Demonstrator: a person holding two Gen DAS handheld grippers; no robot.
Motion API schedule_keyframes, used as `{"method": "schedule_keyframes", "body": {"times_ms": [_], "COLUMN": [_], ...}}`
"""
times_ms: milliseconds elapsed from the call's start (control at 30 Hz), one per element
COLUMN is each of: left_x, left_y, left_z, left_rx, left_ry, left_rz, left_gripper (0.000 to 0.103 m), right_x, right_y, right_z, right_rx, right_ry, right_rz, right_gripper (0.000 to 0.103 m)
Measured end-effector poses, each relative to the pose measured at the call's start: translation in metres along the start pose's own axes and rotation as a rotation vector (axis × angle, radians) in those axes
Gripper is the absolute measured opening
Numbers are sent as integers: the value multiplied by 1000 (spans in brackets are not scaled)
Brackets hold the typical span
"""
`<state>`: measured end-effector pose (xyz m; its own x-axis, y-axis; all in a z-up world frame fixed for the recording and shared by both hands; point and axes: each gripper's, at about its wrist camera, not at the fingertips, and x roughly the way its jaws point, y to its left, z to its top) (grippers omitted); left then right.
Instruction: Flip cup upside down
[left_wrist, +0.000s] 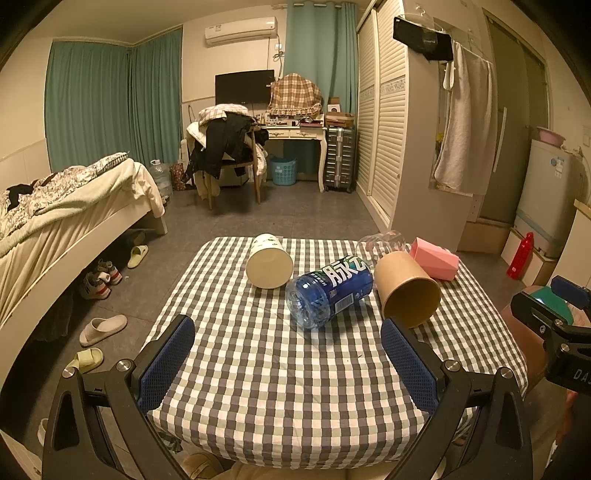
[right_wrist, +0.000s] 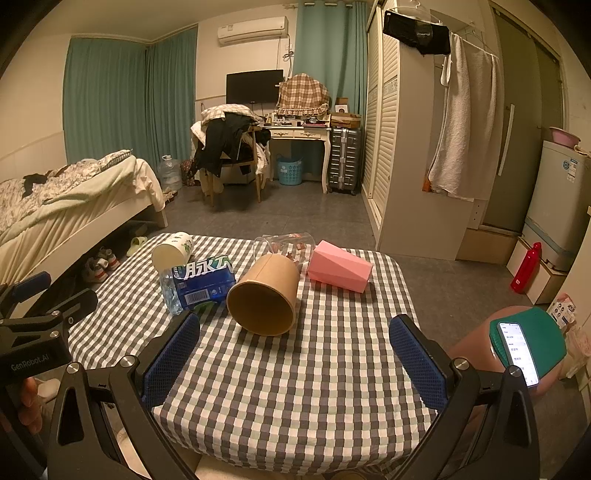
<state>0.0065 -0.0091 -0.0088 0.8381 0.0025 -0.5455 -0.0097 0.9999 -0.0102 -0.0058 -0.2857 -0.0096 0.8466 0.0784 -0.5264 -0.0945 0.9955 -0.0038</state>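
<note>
Approach step, nothing gripped. Desk carries everything. Brown cup lies on its side just ahead of right tool, mouth toward it. Both tools, left tool too, gape wide, empty. Next: advance, straddle cup wall, close.

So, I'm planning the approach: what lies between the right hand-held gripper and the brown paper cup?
Only bare checked tablecloth lies between the open right hand-held gripper and the brown paper cup, as the right wrist view shows.
</note>
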Motion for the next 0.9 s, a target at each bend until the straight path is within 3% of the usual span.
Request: {"method": "schedule_keyframes", "body": {"times_ms": [600,900], "left_x": [9,43], "left_y": [-7,-25], "left_z": [1,10], "left_rx": [-8,-28], "left_ry": [20,66], "left_rz": [0,42], "left_gripper": [103,103], "right_x": [4,21], "right_y": [-1,-24], "right_z": [-6,8], "right_rx": [-1,-42], "right_ry": [3,5], "right_rz": [6,16], "right_gripper": [103,103]}}
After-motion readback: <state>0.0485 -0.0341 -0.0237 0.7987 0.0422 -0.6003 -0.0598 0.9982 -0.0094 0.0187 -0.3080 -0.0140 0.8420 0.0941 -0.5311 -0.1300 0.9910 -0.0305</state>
